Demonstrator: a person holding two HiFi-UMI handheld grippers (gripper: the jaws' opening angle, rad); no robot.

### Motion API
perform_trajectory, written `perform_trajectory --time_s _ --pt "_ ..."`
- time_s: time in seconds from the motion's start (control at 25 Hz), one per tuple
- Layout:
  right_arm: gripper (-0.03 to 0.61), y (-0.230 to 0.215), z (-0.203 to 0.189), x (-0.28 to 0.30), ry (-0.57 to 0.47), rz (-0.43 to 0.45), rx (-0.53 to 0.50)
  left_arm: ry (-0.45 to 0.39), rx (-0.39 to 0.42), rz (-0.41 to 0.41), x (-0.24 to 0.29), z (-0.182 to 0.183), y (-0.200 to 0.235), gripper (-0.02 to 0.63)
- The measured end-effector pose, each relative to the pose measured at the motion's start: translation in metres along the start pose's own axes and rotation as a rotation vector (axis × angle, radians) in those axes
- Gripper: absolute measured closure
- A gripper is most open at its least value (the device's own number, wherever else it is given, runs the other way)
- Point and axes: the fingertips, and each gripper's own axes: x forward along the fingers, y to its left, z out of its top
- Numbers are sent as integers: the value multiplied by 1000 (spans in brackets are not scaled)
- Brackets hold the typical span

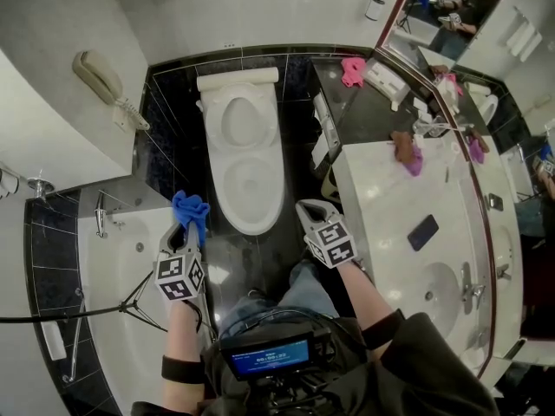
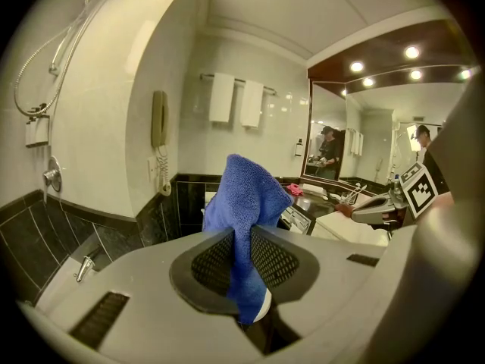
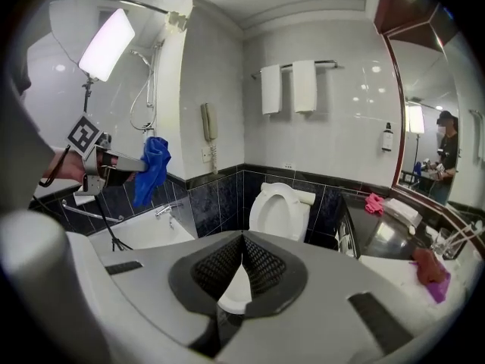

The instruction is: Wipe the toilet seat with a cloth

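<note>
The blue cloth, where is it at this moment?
In the head view, the blue cloth is at the left, pinched in the left claw, just left of the toilet and right of the bathtub.

I see the cloth (image 1: 189, 211) as a blue, fuzzy rag, bunched and creased. It is pinched between the jaws of my left gripper (image 1: 183, 230). In the left gripper view the cloth (image 2: 246, 203) stands up above the jaws in a soft peak, and a narrow strip runs down between them. It hangs in the air just left of the toilet's front, clear of the seat (image 1: 246, 224). The seat is a white oval ring lying flat on the bowl, with the lid (image 1: 237, 120) raised behind it. Its surface looks glossy and bare.
</note>
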Motion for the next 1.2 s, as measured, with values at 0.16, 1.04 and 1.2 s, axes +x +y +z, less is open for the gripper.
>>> perform_trajectory --time_s 0.16,1.04,1.2 --pt "554 0 21 14 -5 -12 -91 3 -1 -31 9 -4 -2 551" --pt "367 -137 130 303 68 85 -540 101 -166 -17 244 3 -11 551" --pt "364 -168 137 370 95 107 -594 113 -210 13 305 11 -6 551"
